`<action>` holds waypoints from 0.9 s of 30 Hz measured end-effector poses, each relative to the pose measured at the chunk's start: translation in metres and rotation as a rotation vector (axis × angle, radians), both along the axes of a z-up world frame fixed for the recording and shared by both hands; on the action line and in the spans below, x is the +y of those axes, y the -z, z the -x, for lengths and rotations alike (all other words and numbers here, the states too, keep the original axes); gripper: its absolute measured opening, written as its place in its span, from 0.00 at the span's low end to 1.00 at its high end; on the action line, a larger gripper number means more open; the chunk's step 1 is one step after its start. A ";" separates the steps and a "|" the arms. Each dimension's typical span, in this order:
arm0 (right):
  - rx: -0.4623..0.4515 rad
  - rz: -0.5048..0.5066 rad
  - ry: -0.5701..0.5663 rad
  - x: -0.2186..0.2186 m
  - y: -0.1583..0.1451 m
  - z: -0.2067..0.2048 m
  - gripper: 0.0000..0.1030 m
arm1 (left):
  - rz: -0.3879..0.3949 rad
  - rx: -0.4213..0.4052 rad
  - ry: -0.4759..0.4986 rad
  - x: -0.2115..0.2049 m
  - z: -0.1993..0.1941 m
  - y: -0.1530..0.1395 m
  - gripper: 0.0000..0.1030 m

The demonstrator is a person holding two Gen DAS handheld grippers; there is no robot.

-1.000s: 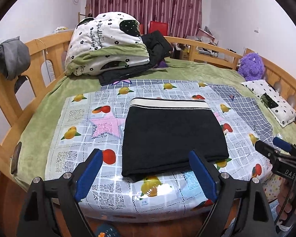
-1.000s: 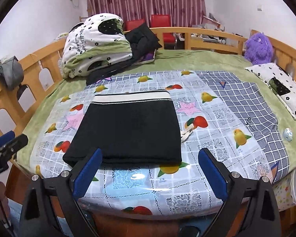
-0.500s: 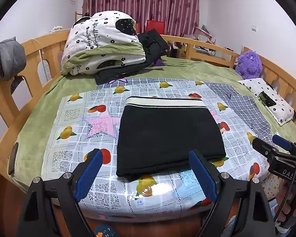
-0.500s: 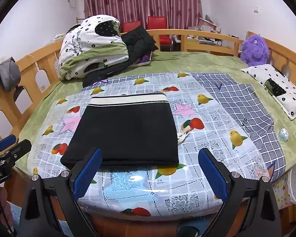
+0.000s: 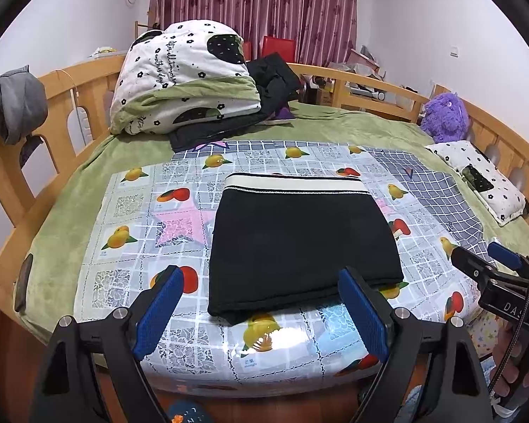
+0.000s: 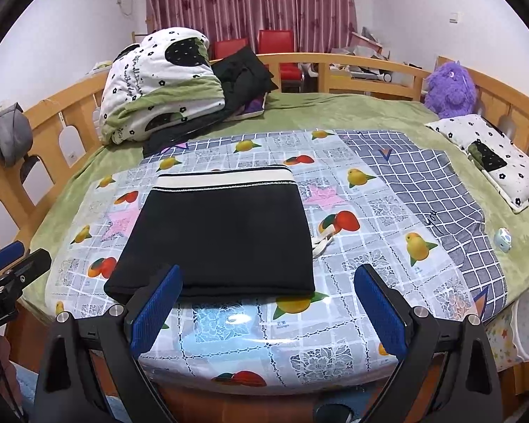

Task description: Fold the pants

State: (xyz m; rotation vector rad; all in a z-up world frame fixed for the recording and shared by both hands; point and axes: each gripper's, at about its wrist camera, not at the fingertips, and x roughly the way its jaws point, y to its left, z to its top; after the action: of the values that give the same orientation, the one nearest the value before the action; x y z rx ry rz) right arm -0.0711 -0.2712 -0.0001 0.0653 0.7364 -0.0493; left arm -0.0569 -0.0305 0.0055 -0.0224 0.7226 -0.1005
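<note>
The black pants point(image 5: 299, 239) lie folded into a flat rectangle on the fruit-print plastic cloth point(image 5: 130, 204), cream waistband at the far edge; they also show in the right wrist view point(image 6: 222, 236). A white drawstring point(image 6: 321, 243) pokes out at their right side. My left gripper point(image 5: 261, 310) is open and empty, held back from the pants' near edge at the bed's front. My right gripper point(image 6: 268, 313) is open and empty, also short of the near edge. Each gripper shows at the other view's side: the right one point(image 5: 490, 264), the left one point(image 6: 14, 261).
A folded quilt point(image 5: 183, 74) and dark clothes point(image 5: 271, 77) are piled at the bed's far left. A purple plush toy point(image 5: 446, 116) and a small pillow point(image 5: 476, 179) lie at the right. A wooden rail point(image 5: 63, 105) rings the bed. A checked cloth point(image 6: 433, 190) lies right of the pants.
Both grippers have drawn back slightly from the bed and stay open. The folded pants have not moved.
</note>
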 end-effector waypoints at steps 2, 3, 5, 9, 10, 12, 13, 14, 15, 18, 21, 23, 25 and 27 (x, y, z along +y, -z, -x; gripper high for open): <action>-0.001 0.005 0.000 0.001 0.000 0.000 0.94 | 0.001 -0.001 0.001 0.000 0.000 0.000 0.86; -0.001 0.006 0.000 0.001 0.000 0.000 0.94 | 0.000 0.001 0.000 0.000 0.000 0.000 0.86; 0.000 0.005 0.000 0.001 0.000 0.000 0.94 | 0.001 -0.001 0.002 0.000 0.000 0.000 0.86; 0.001 0.009 0.004 0.001 0.001 0.000 0.94 | 0.002 0.001 0.000 0.001 -0.001 0.000 0.86; 0.001 0.008 0.005 0.001 0.001 0.000 0.94 | 0.001 0.001 -0.001 0.002 -0.001 0.000 0.86; 0.002 0.005 0.008 0.000 0.001 0.000 0.94 | 0.000 0.000 -0.001 0.002 -0.001 0.000 0.86; 0.001 0.004 0.008 0.000 0.001 0.000 0.94 | 0.001 0.001 -0.001 0.002 -0.001 0.001 0.86; 0.002 0.004 0.009 0.000 0.001 0.000 0.94 | 0.001 0.001 0.000 0.002 -0.001 0.001 0.86; 0.001 0.003 0.010 0.000 0.001 0.000 0.94 | 0.001 0.001 0.001 0.002 -0.001 0.001 0.86; 0.002 0.004 0.010 0.000 0.001 0.000 0.94 | 0.001 0.001 0.001 0.002 -0.001 0.001 0.86; 0.002 0.001 0.012 -0.001 0.001 0.000 0.94 | 0.001 0.001 0.001 0.002 -0.001 0.001 0.86; 0.003 0.000 0.015 -0.001 0.001 -0.001 0.94 | 0.001 0.000 0.001 0.002 -0.001 0.001 0.86; 0.003 0.000 0.015 -0.002 0.001 -0.001 0.94 | 0.001 0.001 -0.001 0.002 0.000 0.001 0.86; 0.002 0.001 0.014 -0.002 0.001 -0.001 0.94 | 0.002 0.002 -0.001 0.003 -0.001 0.001 0.86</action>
State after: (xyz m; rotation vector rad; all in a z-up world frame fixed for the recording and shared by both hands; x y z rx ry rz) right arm -0.0702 -0.2736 -0.0011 0.0694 0.7381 -0.0635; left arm -0.0561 -0.0279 0.0048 -0.0247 0.7243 -0.1006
